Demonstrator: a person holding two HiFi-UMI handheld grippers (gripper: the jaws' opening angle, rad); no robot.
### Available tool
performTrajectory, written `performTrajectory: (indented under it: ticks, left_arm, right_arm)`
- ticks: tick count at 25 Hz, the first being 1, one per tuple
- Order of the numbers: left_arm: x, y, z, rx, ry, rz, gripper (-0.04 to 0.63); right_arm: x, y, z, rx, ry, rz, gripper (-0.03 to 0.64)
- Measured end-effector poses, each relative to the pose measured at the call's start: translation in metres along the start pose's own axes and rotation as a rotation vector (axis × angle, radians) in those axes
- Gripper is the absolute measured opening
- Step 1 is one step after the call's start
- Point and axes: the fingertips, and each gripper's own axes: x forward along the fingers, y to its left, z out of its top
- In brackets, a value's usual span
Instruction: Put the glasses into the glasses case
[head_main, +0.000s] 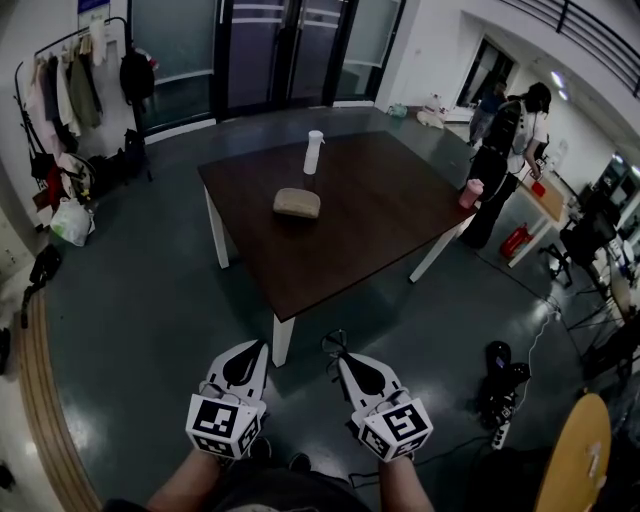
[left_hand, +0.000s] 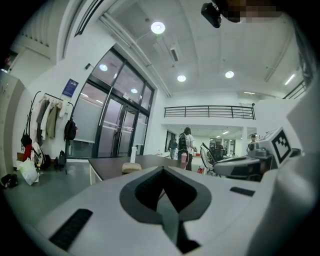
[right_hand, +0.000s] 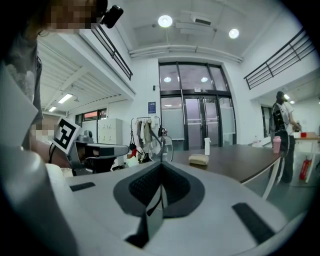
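On bench (head_main: 380, 235): glasses case (head_main: 297, 203), far off.
Right tool (head_main: 342, 358): pinching glasses (right_hand: 161, 148), mostly hidden.
Left tool (head_main: 261, 346): closed, empty.

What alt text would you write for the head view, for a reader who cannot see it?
The right gripper pinches glasses and the left gripper is shut empty, both low over the floor. Ahead, a dark table holds a tan glasses case and a white bottle.
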Motion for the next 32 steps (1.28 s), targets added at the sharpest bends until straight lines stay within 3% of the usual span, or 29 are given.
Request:
performTrajectory:
  ticks: [9,17,25,32]
  left_arm:
    - [0.016,0.03,0.003,0.038,-0.022,-0.014,0.006]
    - [0.027,0.047,-0.01,0.028,0.025,-0.044,0.006]
    - [0.074,0.065,-0.024,0.014,0.063,-0.023,0.006]
    - [0.139,0.081,-0.015,0.015,0.07,0.047,0.006]
  right_arm:
    - [0.018,-0.008,-0.001,0.022,0.002,-0.05,-0.011]
    - [0.028,-0.015,-0.008,0.082,0.001,-0.1,-0.011]
    - [0.06,-0.053,-0.019,0.115,0.01,-0.088,-0.011]
    - [0.116,-0.117,-0.001,0.08,0.006,0.003,-0.011]
